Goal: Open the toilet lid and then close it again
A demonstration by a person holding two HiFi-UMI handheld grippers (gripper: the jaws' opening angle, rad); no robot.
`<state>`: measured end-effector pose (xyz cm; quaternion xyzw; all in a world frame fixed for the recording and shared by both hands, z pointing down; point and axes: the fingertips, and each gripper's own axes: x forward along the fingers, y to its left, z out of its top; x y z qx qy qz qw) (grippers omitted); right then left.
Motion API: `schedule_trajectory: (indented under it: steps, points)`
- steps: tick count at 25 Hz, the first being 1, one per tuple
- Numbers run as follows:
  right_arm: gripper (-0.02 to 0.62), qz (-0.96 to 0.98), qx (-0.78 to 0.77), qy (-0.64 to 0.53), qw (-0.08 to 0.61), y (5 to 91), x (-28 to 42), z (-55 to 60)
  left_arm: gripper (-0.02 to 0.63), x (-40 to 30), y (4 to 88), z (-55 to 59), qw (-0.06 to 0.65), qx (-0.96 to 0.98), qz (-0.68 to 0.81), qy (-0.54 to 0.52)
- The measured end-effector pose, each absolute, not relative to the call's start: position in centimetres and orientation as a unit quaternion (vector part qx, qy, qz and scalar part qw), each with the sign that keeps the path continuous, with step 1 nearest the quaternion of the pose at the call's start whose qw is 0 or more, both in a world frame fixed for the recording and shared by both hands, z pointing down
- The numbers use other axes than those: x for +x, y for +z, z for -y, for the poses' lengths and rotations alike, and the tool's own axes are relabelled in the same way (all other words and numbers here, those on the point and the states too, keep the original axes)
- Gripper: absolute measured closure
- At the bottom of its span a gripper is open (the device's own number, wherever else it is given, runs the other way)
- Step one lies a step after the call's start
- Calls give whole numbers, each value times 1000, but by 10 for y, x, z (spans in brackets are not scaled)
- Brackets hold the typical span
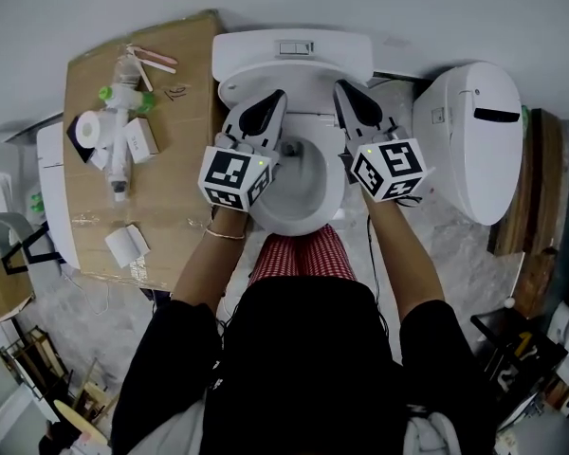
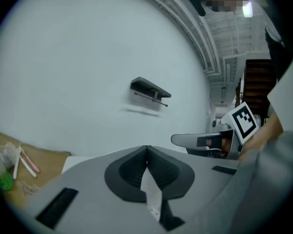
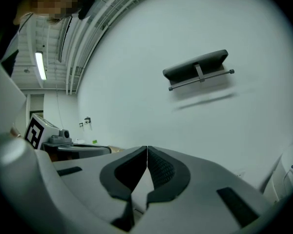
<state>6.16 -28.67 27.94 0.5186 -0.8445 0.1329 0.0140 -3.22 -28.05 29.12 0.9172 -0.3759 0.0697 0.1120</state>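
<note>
The white toilet (image 1: 294, 50) stands straight ahead, its bowl (image 1: 308, 192) uncovered. The lid (image 1: 294, 81) stands up against the tank, seen edge-on from above. My left gripper (image 1: 277, 98) and right gripper (image 1: 341, 88) both point up and forward, their tips near the raised lid; whether they touch it I cannot tell. In the left gripper view the left gripper (image 2: 147, 147) has its jaws shut, nothing between them, and faces a bare wall. The right gripper (image 3: 147, 149) is likewise shut and empty.
A cardboard-topped stand (image 1: 171, 178) at the left carries a paper roll (image 1: 90, 129), bottles and small boxes. A second white toilet unit (image 1: 474, 140) lies at the right beside wooden boards (image 1: 541, 188). A dark wall rack (image 3: 198, 68) hangs above.
</note>
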Motion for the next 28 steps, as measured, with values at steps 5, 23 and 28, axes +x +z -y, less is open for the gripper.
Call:
schedule_trajectory:
  steps: [5, 23, 28]
  points:
    - [575, 851, 509, 128, 12, 262, 50, 268, 603, -47, 276, 276, 135, 907, 395, 43]
    - [575, 875, 477, 85, -11, 183, 19, 217, 602, -38, 184, 230, 30, 939, 339, 48]
    - [575, 881, 468, 69, -15, 162, 16, 209, 602, -28, 159, 217, 12, 946, 321, 39]
